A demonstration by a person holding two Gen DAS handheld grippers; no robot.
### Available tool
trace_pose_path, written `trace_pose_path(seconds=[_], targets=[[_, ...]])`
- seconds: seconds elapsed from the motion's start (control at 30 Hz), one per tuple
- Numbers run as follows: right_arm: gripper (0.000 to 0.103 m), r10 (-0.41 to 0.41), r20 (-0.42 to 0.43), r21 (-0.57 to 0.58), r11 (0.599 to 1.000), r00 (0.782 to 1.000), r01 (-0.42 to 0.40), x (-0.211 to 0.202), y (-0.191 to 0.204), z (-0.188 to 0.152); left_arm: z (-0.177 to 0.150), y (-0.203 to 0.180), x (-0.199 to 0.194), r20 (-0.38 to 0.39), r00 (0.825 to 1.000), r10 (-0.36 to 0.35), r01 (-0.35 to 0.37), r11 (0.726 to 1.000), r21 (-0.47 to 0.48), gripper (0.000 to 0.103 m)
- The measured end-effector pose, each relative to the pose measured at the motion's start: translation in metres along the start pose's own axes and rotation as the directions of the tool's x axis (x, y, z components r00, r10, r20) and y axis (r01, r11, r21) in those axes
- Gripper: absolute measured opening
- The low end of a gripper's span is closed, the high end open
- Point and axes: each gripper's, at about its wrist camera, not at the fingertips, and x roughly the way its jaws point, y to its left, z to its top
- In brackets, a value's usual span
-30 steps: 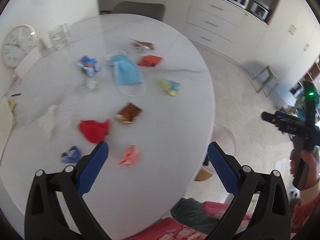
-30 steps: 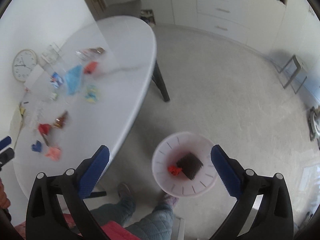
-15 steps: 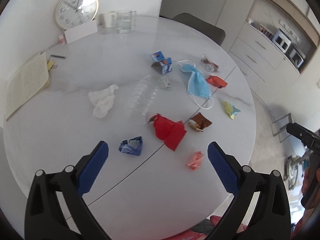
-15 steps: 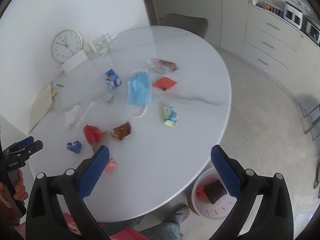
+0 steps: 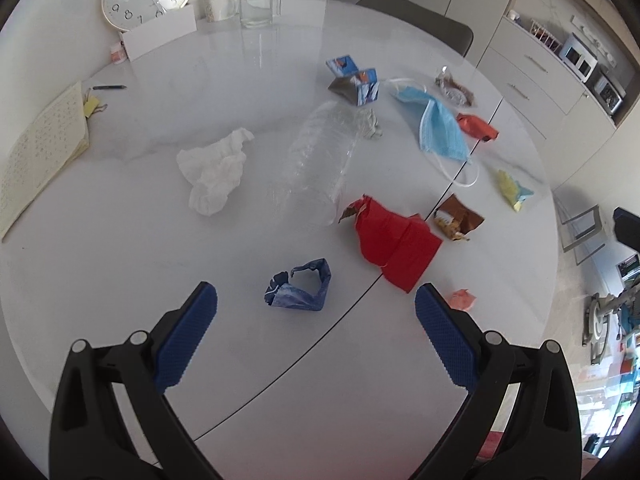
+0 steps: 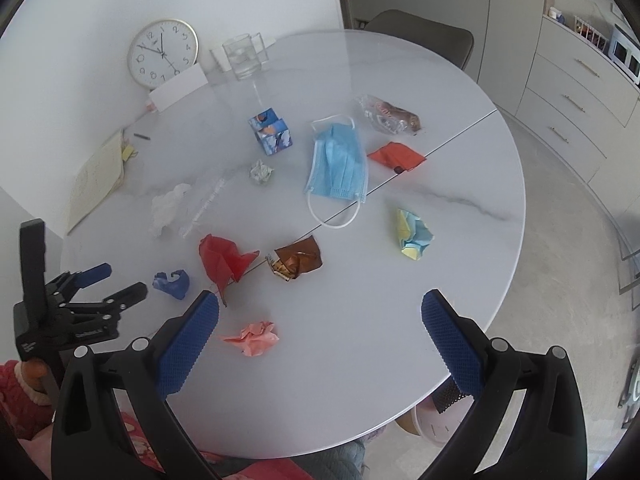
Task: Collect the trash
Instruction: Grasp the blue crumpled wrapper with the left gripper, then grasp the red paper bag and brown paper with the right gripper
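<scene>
Litter covers the round table, a blue wrapper just ahead of the spread left gripper, a pink wad just ahead of the likewise spread right gripper.

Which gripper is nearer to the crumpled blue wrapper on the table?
Left. The left gripper is open with the blue wrapper just ahead between its fingertips. The right gripper, also open, sits further right, nearer the pink paper.

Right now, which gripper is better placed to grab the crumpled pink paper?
Probably right: the right gripper is open with the crumpled pink paper between its fingers; the left gripper frames the dark blue wrapper.
</scene>
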Motion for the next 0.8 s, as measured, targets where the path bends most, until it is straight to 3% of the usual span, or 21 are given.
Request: trace_pose_path(seconds=[0.23, 0.3, 0.37, 0.47, 0.63, 0.8], targets=[[0.101, 0.010, -0.054, -0.009, 1.000, 0.998, -0.011, 0.024, 0.005, 0.004, -0.006, 0.000, 0.056, -0.083, 0.995, 0.063, -0.061, 0.998, 0.031, 0.091], [0.101, 0.013, -0.067, -0.016, 1.000, 0.998, -0.014, 0.029, 0.006, 0.003, -0.007, 0.000, 0.066, -0.106, 0.992, 0.066, -0.063, 0.998, 0.033, 0.082], [0.101, 0.018, -0.086, -0.028, 0.999, 0.996, -0.020, 0.036, 0.009, 0.003, -0.006, 0.001, 0.073, -0.128, 0.990, 0.053, -0.050, 0.998, 0.031, 0.061], [0.101, 0.020, -0.109, -0.050, 0.998, 0.994, -0.026, 0.046, 0.014, 0.003, -0.005, 0.001, 0.078, -0.119, 0.990, 0.074, -0.070, 0.997, 0.040, 0.043], [0.101, 0.079, -0.138, -0.123, 0.988, 0.987, -0.097, 0.066, 0.034, 0.009, -0.003, 0.007, 0.076, -0.123, 0.992, 0.037, -0.035, 0.999, 0.015, 0.041], [0.101, 0.132, -0.189, -0.298, 0.937, 0.973, -0.185, 0.098, 0.077, 0.022, -0.004, 0.022, 0.064, -0.110, 0.994, 0.020, -0.023, 0.999, -0.033, 0.041]])
